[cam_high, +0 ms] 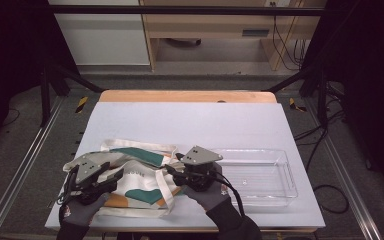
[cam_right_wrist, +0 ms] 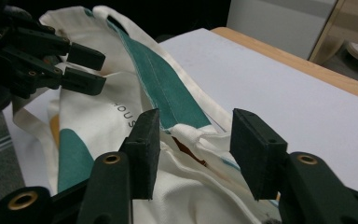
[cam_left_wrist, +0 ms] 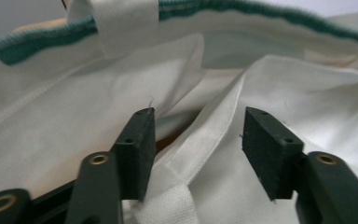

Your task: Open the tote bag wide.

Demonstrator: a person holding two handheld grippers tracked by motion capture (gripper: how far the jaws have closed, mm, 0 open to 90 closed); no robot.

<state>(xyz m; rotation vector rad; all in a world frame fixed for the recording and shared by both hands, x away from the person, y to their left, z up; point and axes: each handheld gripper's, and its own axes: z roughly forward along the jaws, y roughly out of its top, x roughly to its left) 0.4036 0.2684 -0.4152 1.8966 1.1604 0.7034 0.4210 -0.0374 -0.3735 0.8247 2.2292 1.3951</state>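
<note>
- Left gripper (cam_left_wrist: 196, 126): jaws part-spread, a folded white edge of the tote bag (cam_high: 140, 177) running up between them; left pad touches or nearly touches the cloth, right pad stands clear. Not pinching.
- Right gripper (cam_right_wrist: 193, 140): jaws part-spread, straddling a bunched white handle loop at the bag's rim; cloth sits in the gap, pads not pressing on it.
- In the high view, the left gripper (cam_high: 114, 176) sits over the bag's left end and the right gripper (cam_high: 176, 172) at its right end, each held by a grey-gloved hand coming in from the near edge.
- Tote bag: white with teal and orange patches, lying crumpled flat on the tabletop (cam_high: 190, 120) near the near-left corner, mouth facing the far edge.
- Clear plastic tray (cam_high: 275, 180): just right of the right gripper, toward the near-right corner, apart from the bag.
- Tabletop: pale sheet over wood, wooden strip showing along the far edge.
</note>
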